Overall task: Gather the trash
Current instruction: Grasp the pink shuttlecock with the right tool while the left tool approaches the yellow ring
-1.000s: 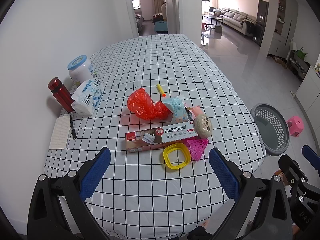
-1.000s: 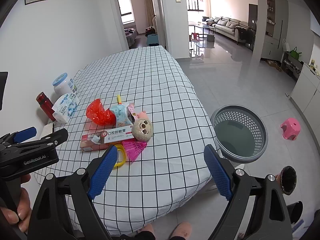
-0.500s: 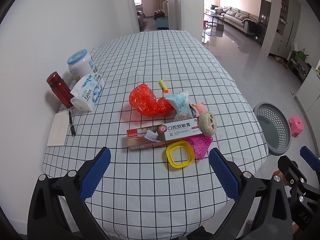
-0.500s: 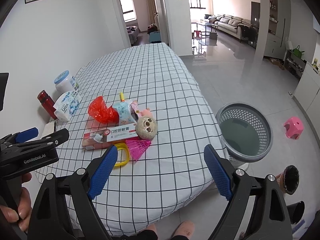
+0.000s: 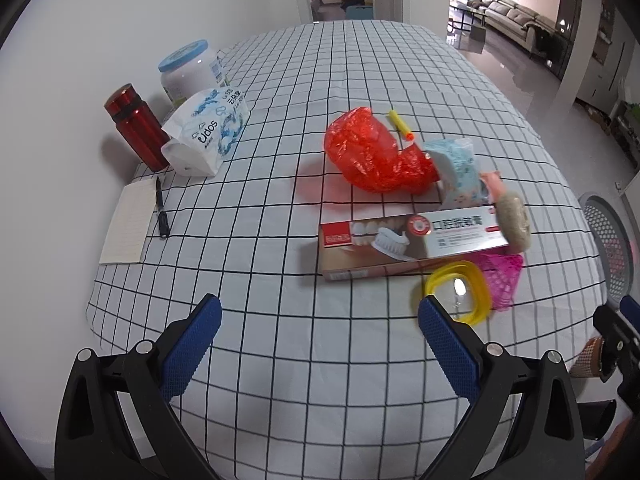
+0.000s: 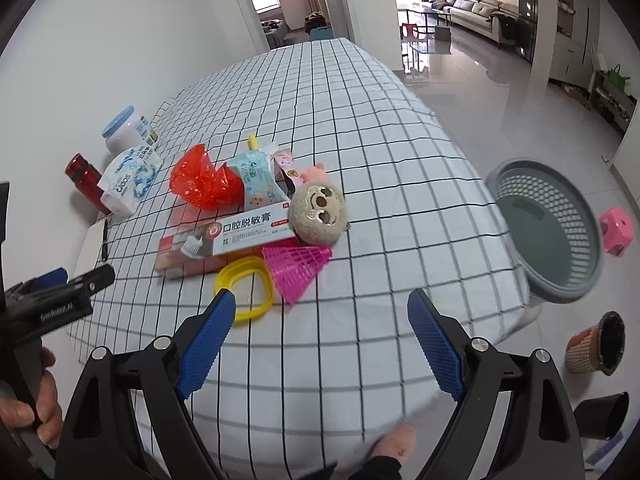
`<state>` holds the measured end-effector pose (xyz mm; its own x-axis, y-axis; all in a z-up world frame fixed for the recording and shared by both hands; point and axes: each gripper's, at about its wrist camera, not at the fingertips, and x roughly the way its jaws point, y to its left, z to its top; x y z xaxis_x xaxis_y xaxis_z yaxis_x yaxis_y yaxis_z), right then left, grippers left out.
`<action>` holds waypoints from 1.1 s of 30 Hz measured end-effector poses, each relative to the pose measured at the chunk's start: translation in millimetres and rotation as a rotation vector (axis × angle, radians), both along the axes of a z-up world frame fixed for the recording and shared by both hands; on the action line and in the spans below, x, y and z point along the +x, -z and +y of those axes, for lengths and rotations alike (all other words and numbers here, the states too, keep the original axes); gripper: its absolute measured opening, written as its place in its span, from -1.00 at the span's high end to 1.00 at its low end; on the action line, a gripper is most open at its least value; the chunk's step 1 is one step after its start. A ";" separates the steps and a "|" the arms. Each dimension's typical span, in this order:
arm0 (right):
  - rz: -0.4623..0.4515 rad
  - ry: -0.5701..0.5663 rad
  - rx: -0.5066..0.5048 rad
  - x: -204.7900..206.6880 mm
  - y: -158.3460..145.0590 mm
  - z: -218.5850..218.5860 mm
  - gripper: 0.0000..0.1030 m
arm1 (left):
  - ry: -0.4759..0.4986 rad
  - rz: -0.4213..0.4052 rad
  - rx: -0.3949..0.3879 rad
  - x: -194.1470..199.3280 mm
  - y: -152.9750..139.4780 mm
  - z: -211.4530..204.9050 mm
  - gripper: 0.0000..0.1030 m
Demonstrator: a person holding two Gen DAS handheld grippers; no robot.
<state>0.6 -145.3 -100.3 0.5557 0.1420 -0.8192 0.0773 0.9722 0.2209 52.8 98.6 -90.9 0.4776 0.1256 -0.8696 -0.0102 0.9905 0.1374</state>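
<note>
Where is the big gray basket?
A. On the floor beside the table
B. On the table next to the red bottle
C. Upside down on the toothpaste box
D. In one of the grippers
A: the gray basket stands on the floor just past the table's edge, and both grippers are open and empty.

My blue-padded tongs [image 5: 319, 336] face a white, black-gridded counter [image 5: 360, 80]: red plastic bag [image 5: 372, 156], yellow ring [image 5: 460, 292], pink mesh [image 5: 502, 276], grey basket [image 6: 552, 232].
</note>
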 end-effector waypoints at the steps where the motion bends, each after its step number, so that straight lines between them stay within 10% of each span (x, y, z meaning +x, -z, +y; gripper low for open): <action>1: 0.002 0.005 0.003 9.5 6.4 1.8 -0.63 | 0.004 0.003 0.001 3.3 3.8 1.0 -0.88; 26: 0.072 0.069 -0.069 68.0 100.0 29.2 -0.60 | 0.147 0.053 -0.067 33.1 71.8 -18.5 -0.88; 33: 0.073 0.049 -0.090 74.6 107.0 31.5 0.33 | 0.155 0.066 -0.077 27.7 76.6 -21.2 -0.88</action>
